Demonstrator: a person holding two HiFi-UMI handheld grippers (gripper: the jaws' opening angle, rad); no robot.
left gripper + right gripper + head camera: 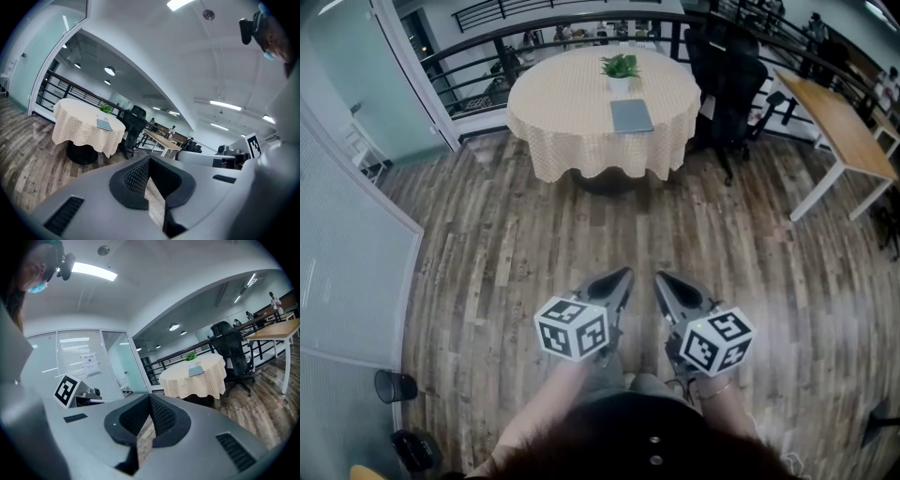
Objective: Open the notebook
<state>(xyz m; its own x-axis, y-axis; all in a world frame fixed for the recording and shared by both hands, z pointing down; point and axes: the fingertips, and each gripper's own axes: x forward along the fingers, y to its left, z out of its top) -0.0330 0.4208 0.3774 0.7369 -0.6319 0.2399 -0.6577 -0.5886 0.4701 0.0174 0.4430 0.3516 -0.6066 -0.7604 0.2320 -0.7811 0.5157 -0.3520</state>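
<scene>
A closed grey-blue notebook (pixel 631 115) lies flat on a round table (pixel 567 108) with a checked cloth, far ahead across the wooden floor. It also shows small in the left gripper view as the notebook (pixel 104 124) and in the right gripper view as the notebook (pixel 196 371). A small green potted plant (pixel 621 67) stands just behind it. My left gripper (pixel 623 274) and right gripper (pixel 659 278) are held side by side close to my body, well short of the table. Both have their jaws together with nothing between them, as the left gripper (pixel 149 159) and right gripper (pixel 150 397) show.
A black office chair (pixel 731 75) stands to the right of the table, with a wooden desk (pixel 839 122) beyond it. A black railing (pixel 487 56) runs behind the table. A glass partition (pixel 347 253) lines the left side, with dark objects (pixel 394 384) on the floor by it.
</scene>
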